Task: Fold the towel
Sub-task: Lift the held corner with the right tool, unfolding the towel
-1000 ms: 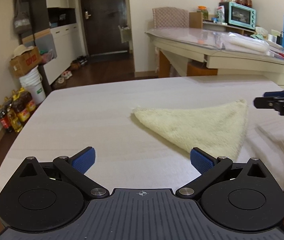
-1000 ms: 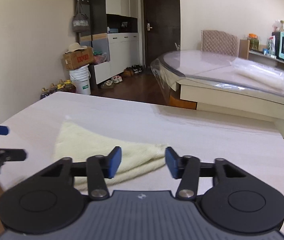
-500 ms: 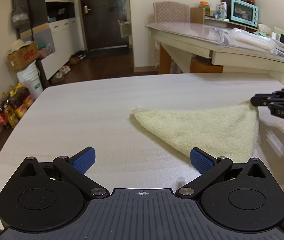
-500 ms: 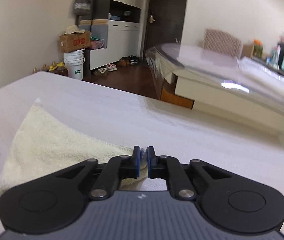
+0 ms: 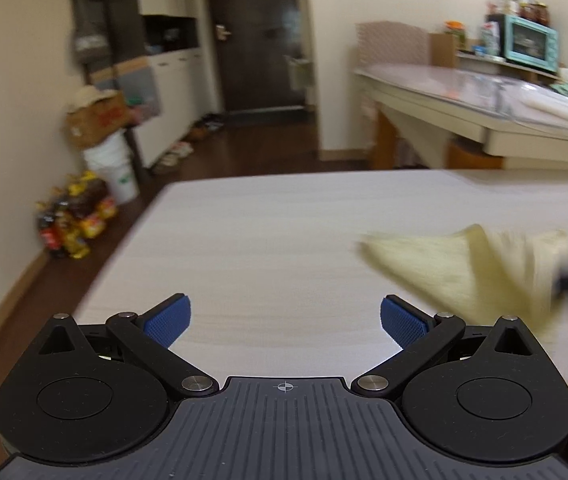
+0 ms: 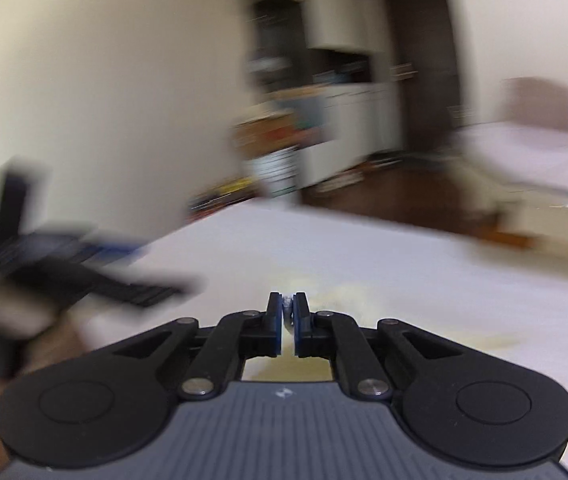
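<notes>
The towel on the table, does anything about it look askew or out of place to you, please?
Yes. The towel no longer lies flat: its right-hand corner is lifted off the table and folded over, pinched in the shut right tongs. That fits a fold under way. The left tongs stand open and empty. Nothing looks spilled or damaged.
</notes>
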{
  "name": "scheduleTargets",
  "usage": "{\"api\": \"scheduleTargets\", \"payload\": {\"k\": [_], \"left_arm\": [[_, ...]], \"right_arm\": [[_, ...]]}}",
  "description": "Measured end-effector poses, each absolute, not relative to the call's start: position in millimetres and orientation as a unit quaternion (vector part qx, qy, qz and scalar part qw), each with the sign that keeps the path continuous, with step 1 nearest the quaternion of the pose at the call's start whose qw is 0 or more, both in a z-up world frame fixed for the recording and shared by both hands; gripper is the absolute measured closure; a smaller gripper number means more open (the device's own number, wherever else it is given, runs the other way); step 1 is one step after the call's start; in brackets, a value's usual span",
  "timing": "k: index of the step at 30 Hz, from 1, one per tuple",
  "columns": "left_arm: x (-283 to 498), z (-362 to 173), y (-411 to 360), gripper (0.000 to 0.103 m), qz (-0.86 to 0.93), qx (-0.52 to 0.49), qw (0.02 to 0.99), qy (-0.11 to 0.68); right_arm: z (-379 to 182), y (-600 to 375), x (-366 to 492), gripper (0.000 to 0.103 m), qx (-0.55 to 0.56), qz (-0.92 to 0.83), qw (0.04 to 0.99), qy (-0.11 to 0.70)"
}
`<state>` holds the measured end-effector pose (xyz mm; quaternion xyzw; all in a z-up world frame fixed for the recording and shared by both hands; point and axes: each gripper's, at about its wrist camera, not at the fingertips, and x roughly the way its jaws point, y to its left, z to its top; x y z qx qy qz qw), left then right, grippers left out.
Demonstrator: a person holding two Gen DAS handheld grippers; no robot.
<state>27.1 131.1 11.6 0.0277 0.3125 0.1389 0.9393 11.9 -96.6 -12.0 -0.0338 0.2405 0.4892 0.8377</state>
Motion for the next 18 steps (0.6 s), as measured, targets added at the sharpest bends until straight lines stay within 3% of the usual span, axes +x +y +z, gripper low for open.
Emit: {"api": "scheduleTargets", "payload": {"k": [4,8,13,18], "left_arm": [[18,16,149,0.000,0.161,0.029,0.936,0.313],[18,14,159,0.000,0.161,0.033,0.934,0.317],[32,12,159,0.000,0.143,0.033,0.938,0.314],[41,10,151,0.000,0.125,0.037,0.942,0.309]], "right_arm": [[-32,-46,-18,0.097,-0.070,0.556,0.785,0.263],[-26,-50,-14,0.085,-0.063,0.561,0.783,0.260],[-2,-87,33,0.078,-0.038,0.501,0.832,0.236],[2,-85,94,0.078,-0.078,0.441,0.860,0.243]]}}
